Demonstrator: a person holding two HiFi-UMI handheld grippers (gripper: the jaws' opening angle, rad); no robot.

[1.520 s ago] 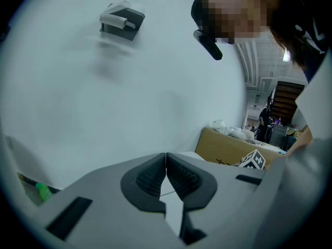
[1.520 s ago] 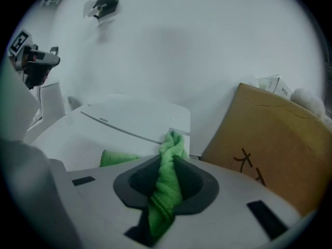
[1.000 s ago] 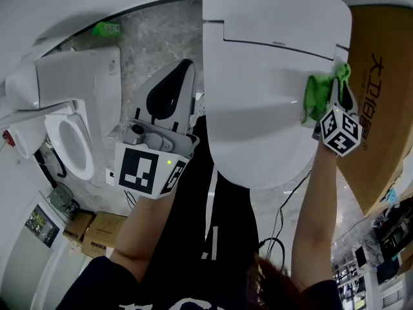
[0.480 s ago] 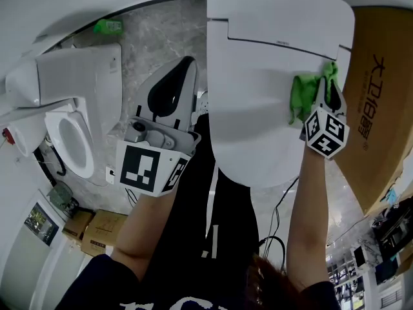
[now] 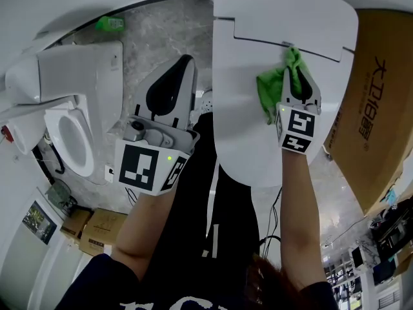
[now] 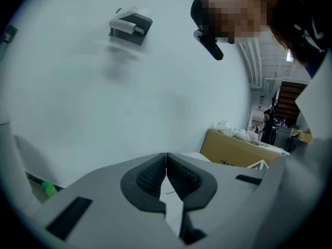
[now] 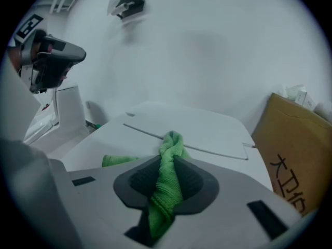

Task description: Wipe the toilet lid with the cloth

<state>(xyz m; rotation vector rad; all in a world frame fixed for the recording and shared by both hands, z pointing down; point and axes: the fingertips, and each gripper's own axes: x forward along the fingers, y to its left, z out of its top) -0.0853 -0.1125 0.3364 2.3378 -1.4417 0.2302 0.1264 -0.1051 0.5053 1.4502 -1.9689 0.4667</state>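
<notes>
Head view: the right gripper (image 5: 295,73) holds the cloth (image 5: 272,86) on the lid (image 5: 251,141) by its rear seam, mid-wipe; the left gripper (image 5: 182,66) hangs aside. Left gripper view: jaws together, empty. Right gripper view: jaws clamped on cloth; next, I'd guess, a sweep over the bare lid

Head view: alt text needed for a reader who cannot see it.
The right gripper, shut on a green cloth, holds it against the closed white toilet lid near its rear seam. The left gripper, shut and empty, hangs beside the lid over grey floor. A second toilet is at left, a cardboard box at right.
</notes>
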